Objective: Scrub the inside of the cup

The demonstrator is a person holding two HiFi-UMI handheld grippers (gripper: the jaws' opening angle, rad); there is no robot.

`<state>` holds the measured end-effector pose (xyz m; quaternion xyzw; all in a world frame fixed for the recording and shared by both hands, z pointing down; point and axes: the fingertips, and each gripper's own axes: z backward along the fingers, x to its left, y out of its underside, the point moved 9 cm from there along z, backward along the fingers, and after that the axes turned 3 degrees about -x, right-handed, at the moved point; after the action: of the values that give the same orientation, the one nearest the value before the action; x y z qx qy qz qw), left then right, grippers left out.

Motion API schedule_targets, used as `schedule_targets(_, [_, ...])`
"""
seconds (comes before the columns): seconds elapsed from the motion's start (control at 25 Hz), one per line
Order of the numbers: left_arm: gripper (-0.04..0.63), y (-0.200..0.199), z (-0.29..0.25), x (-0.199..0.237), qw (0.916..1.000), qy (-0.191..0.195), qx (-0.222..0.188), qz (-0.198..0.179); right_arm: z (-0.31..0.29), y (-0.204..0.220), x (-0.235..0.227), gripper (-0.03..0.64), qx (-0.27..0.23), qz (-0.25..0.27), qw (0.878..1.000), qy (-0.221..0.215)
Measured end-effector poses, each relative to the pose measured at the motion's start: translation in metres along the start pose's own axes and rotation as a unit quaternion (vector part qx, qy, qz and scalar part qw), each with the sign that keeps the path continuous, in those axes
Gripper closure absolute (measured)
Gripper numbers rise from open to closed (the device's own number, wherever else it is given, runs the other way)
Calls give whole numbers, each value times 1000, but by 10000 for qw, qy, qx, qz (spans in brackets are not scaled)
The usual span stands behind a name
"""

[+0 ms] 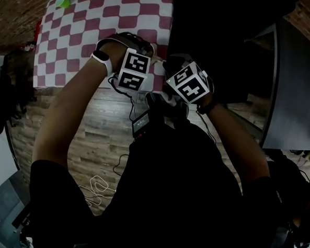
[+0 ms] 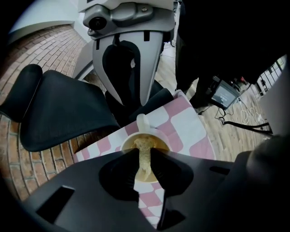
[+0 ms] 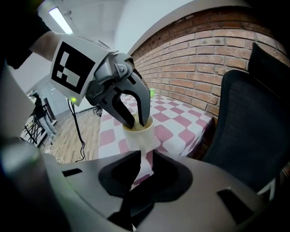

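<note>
The left gripper (image 2: 144, 151) has its fingers clamped on the one tan, ragged sponge strip (image 2: 144, 161), which hangs down into the single white ceramic cup (image 2: 157, 135). The right gripper (image 3: 145, 154) has its fingers closed narrowly on the cup's handle (image 2: 142, 121). The cup is at the near corner of the tabletop with the pink-and-white checked cloth (image 2: 188, 120), close to two edges. Beyond the cup the cloth lies bare, with open room. One black office chair (image 3: 249, 127) crowds the side edge, wooden plank floor (image 1: 98, 129) lies below the other, and a brick wall (image 3: 204, 54) runs behind.
</note>
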<state>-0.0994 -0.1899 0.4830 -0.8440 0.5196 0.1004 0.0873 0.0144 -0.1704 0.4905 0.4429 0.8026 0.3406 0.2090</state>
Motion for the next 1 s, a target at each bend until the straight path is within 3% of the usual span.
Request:
schedule_targets(0.12, [511,-2,2,-3,9999,33,126,-24,7,3,2,518,25,112,9999,-80])
schedule_targets(0.52, [511,7,23,-3,9982,-33,277,532,20,11,10,518,117,545,9981,-251])
schedule_targets(0.76, [511,25,87,23,9895,-180,-37,1433,29,6,-1,518,65,484,9988,-107])
schedule_targets(0.88, [511,29,75,22,9908,24,-22,1350,28,1,-6,518,3,335,9994,-33])
schedule_targets(1.0, [511,25,51,20,9901,215,-260,1364,24,-6,-9,518,-9,203,9998,11])
